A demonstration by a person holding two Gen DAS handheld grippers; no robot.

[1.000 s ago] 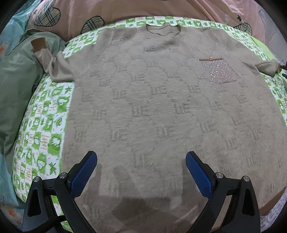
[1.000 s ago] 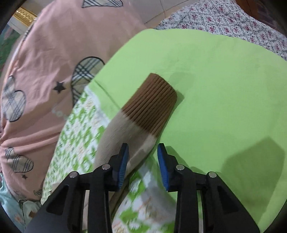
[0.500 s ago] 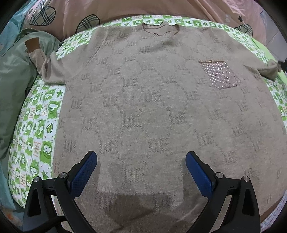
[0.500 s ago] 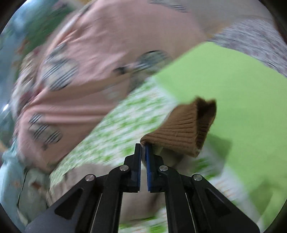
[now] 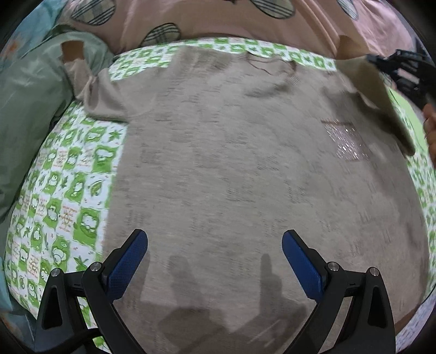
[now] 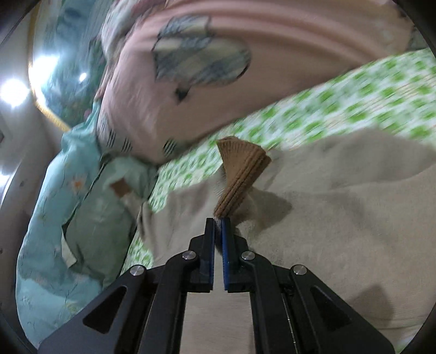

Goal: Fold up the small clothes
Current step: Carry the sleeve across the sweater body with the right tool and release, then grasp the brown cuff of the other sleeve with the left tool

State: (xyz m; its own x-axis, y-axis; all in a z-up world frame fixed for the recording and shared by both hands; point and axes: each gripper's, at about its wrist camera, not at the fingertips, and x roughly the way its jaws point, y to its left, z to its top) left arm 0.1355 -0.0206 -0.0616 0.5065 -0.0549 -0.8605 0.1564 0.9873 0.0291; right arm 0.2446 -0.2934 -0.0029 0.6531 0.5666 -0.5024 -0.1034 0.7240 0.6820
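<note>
A beige knit sweater (image 5: pixel 231 168) lies flat, front up, on a green-and-white patterned sheet (image 5: pixel 68 196), with a sparkly pocket patch (image 5: pixel 346 141) on its right chest. My left gripper (image 5: pixel 214 253) is open and empty, hovering over the sweater's lower hem. My right gripper (image 6: pixel 218 226) is shut on the sweater's right sleeve at its brown ribbed cuff (image 6: pixel 239 174) and holds it lifted over the sweater body (image 6: pixel 340 217). In the left wrist view the right gripper (image 5: pixel 403 73) and the raised sleeve (image 5: pixel 381 100) show at the upper right. The left sleeve's brown cuff (image 5: pixel 72 50) rests on a green pillow.
A pink quilt with plaid hearts (image 5: pixel 218 19) lies behind the sweater's collar. A pale green pillow (image 5: pixel 30 109) and light blue floral bedding (image 6: pixel 54 217) lie to the left. Plain green sheet (image 5: pixel 408 109) shows at the right edge.
My right gripper has closed on the right sleeve cuff, lifted it off the green sheet and swung it inward over the sweater. The left gripper stayed open and shifted slightly over the hem.
</note>
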